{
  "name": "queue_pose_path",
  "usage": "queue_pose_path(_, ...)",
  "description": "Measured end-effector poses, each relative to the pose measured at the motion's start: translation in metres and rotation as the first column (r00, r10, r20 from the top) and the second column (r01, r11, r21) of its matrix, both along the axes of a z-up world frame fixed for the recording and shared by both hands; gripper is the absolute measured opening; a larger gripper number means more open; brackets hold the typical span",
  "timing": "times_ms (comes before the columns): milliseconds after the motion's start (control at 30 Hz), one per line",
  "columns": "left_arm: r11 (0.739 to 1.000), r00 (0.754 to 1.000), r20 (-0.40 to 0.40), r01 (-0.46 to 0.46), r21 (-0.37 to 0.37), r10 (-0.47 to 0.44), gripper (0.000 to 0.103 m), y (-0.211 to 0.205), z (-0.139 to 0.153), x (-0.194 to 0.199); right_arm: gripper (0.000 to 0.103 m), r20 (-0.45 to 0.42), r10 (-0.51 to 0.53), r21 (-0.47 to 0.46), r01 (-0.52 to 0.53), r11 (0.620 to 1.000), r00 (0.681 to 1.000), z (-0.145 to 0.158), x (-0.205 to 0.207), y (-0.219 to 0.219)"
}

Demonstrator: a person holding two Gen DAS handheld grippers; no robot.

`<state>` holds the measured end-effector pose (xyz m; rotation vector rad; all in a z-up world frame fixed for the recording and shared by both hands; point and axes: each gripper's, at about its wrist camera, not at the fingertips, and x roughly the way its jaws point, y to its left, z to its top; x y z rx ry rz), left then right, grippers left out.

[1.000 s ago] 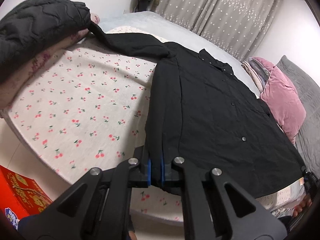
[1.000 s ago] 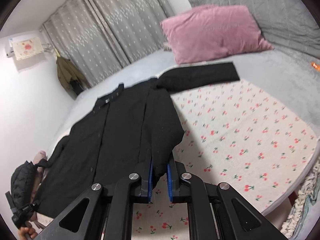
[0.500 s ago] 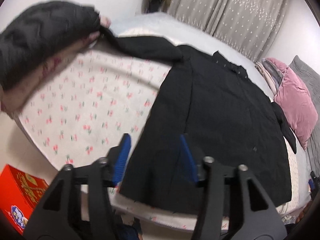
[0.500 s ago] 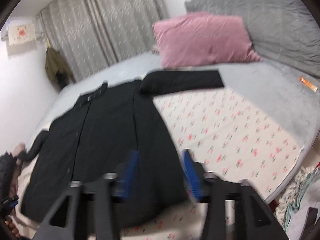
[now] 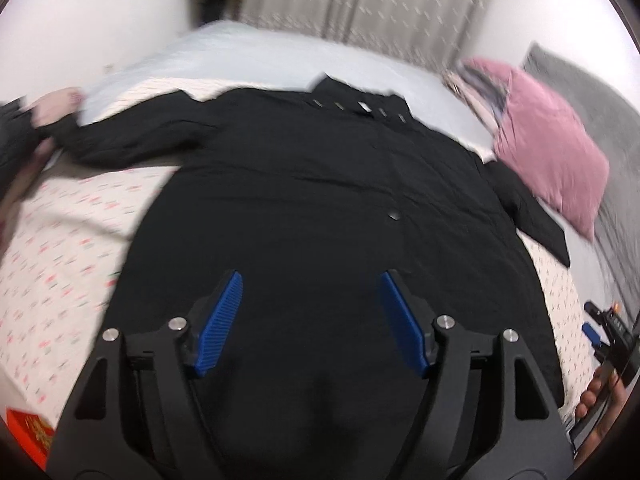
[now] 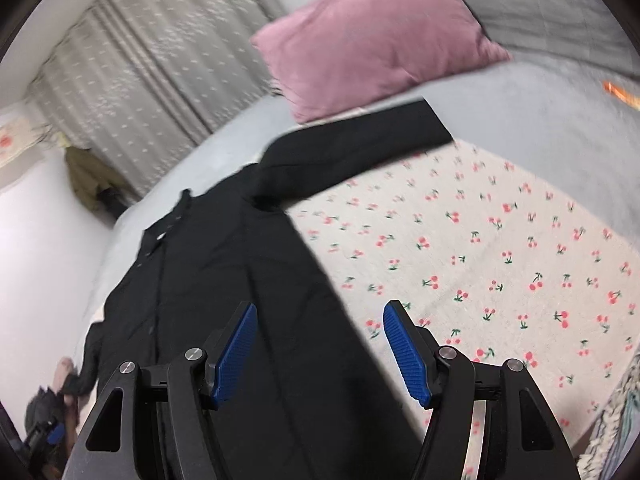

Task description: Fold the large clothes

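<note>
Left gripper [image 5: 310, 284]: jaws just opened further, apart, nothing clamped.
Right gripper [image 6: 320, 316]: jaws apart, nothing clamped.
Black coat [image 5: 320, 200]: flat on bed [image 6: 520, 240].

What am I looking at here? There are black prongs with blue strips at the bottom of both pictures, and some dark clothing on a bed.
There is no robot here: a person holds a hand tool with two jaws in each hand, and a small wide-angle camera on each tool looks forward along them. One picture comes from the left gripper, the other from the right gripper. The blue strips are the gripping pads. A black coat lies spread flat on a cherry-print sheet, with its sleeves out to the sides and a pink pillow beyond. Both sets of jaws have just been opening and stand apart above the coat; nothing is held.
</note>
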<state>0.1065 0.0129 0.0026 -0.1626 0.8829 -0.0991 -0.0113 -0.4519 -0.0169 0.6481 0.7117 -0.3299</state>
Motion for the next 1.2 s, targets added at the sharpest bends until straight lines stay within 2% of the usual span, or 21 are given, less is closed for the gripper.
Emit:
queue_pose_path(100, 0.999, 0.997, -0.066, 0.042, 0.025, -0.041, 0.072, -0.033, -0.018, 0.040, 0.067, -0.031, -0.031, -0.016, 0.031, 0.999, 0.999, -0.007, 0.013, -0.018)
queue_pose_path(200, 0.996, 0.996, -0.066, 0.056, 0.067, -0.052, 0.072, -0.051, -0.032, 0.062, 0.067, -0.039, -0.051, -0.005, 0.051, 0.999, 0.998, -0.011, 0.027, -0.034)
queue_pose_path(267, 0.994, 0.995, -0.079, 0.064, 0.092, -0.057, 0.074, -0.054, -0.052, 0.075, 0.067, -0.031, -0.053, 0.015, 0.054, 0.998, 0.998, -0.016, 0.037, -0.047)
queue_pose_path(400, 0.996, 0.986, -0.166, 0.019, 0.086, -0.004, 0.074, -0.042, -0.087, 0.095, 0.067, -0.057, -0.078, 0.033, 0.080, 0.996, 0.995, -0.030, 0.064, -0.079)
queue_pose_path(567, 0.997, 0.988, -0.154, -0.015, 0.078, 0.027, 0.074, -0.030, -0.090, 0.104, 0.067, -0.040, -0.136, 0.104, 0.140, 0.985, 0.990, -0.046, 0.093, -0.137)
queue_pose_path(767, 0.996, 0.988, -0.156, 0.006, 0.084, 0.007, 0.076, -0.033, -0.093, 0.108, 0.067, -0.014, -0.275, 0.251, 0.269, 0.930, 0.961, -0.074, 0.116, -0.205)
queue_pose_path(967, 0.995, 0.988, -0.156, 0.028, 0.101, -0.012, 0.077, -0.034, -0.092, 0.112, 0.067, 0.019, -0.305, 0.224, 0.294, 0.929, 0.952, -0.079, 0.145, -0.219)
queue_pose_path(1133, 0.994, 0.988, -0.156, 0.030, 0.108, -0.013, 0.077, -0.035, -0.093, 0.113, 0.068, 0.036, -0.353, 0.235, 0.336, 0.912, 0.935, -0.081, 0.159, -0.222)
queue_pose_path(1167, 0.994, 0.988, -0.156, 0.031, 0.108, -0.014, 0.077, -0.035, -0.093, 0.113, 0.064, 0.042, -0.358, 0.236, 0.339, 0.911, 0.933, -0.082, 0.161, -0.223)
queue_pose_path(1200, 0.994, 0.988, -0.155, 0.032, 0.109, -0.015, 0.077, -0.035, -0.093, 0.113, 0.054, 0.044, -0.358, 0.232, 0.339, 0.912, 0.933, -0.082, 0.163, -0.224)
